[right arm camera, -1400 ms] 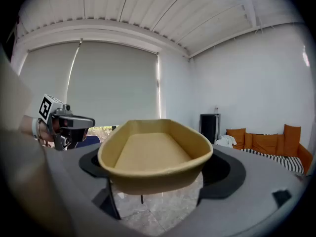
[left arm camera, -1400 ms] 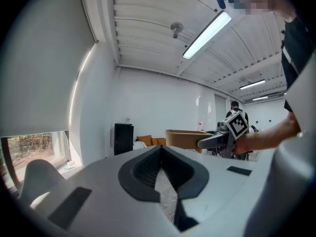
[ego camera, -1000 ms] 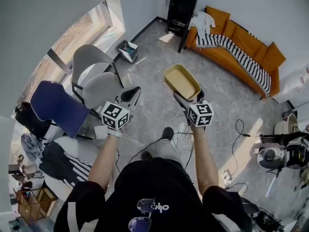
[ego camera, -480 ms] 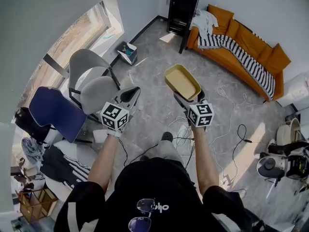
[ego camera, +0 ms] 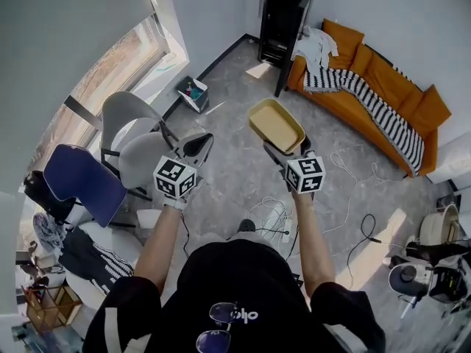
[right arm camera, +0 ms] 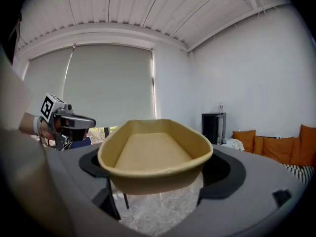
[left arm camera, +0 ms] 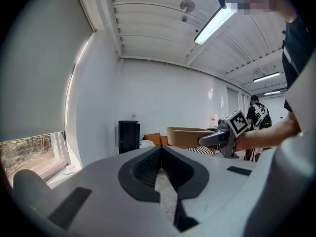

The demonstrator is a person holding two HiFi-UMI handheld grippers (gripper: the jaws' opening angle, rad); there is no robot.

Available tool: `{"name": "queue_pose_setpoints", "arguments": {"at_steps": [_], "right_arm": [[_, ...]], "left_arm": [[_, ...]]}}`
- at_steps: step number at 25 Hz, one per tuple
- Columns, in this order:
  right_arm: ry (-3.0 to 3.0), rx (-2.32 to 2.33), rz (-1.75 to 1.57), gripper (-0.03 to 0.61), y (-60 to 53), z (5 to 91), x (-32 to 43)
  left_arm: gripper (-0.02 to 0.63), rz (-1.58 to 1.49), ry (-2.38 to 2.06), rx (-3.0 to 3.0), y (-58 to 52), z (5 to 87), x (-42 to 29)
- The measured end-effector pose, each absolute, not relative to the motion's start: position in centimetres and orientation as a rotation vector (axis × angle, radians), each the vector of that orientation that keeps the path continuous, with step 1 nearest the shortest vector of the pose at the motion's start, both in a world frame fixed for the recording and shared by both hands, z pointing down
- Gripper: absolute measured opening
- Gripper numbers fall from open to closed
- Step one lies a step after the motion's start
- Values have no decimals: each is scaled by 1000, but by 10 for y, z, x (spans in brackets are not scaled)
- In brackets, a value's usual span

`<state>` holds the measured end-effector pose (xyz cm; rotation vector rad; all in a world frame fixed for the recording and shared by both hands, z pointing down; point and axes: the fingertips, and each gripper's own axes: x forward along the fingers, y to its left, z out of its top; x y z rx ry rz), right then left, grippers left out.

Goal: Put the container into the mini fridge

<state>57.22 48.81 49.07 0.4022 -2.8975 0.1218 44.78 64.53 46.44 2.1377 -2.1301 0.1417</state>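
Mini fridge nearer now; right gripper fingers clamp the container, left gripper fingers closed, empty.

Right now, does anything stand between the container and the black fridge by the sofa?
Nothing visible does. The right gripper holds the container over bare grey floor that runs to the black fridge against the far wall. The orange sofa lies right of that line, a small box left of it.

container: tan, shallow, empty, level, held in right gripper | mini fridge: black, upright, far wall
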Motion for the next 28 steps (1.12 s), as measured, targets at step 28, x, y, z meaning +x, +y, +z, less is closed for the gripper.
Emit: {"name": "queue_pose_setpoints", "arguments": {"at_steps": [28], "right_arm": [[-2867, 483, 116, 538, 340, 503, 489]], "left_arm": [[8, 107, -2042, 2215, 480, 480, 357]]}}
